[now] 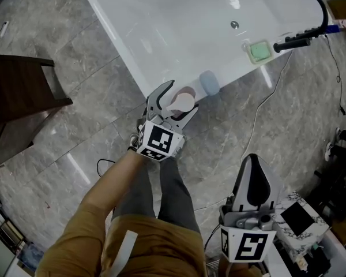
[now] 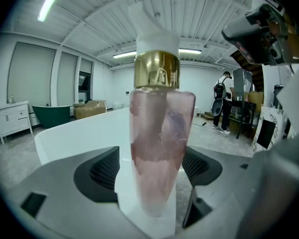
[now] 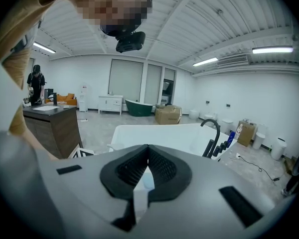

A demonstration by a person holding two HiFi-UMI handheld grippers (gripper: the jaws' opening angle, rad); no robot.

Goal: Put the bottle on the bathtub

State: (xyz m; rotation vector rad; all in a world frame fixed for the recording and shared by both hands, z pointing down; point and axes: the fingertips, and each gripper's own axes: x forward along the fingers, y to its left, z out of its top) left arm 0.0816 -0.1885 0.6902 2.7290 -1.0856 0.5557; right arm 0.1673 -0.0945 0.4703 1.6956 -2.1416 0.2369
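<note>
A clear pink bottle (image 1: 181,101) with a gold collar and a white cap stands upright between the jaws of my left gripper (image 1: 174,104), which is shut on it. Both hang over the floor just off the near rim of the white bathtub (image 1: 121,36). In the left gripper view the bottle (image 2: 157,143) fills the middle, with the tub's rim (image 2: 74,133) behind it. My right gripper (image 1: 254,169) is low at the right, away from the tub, shut with nothing in it. Its pads (image 3: 157,171) meet in the right gripper view, and the tub (image 3: 164,133) lies beyond them.
A grey-blue item (image 1: 209,83) and a green soap dish (image 1: 258,52) rest on the tub's near rim. A black faucet (image 1: 311,16) rises at its right end. A dark wooden cabinet (image 1: 17,91) stands left. A cable (image 1: 259,114) runs over the floor, with boxes at bottom right.
</note>
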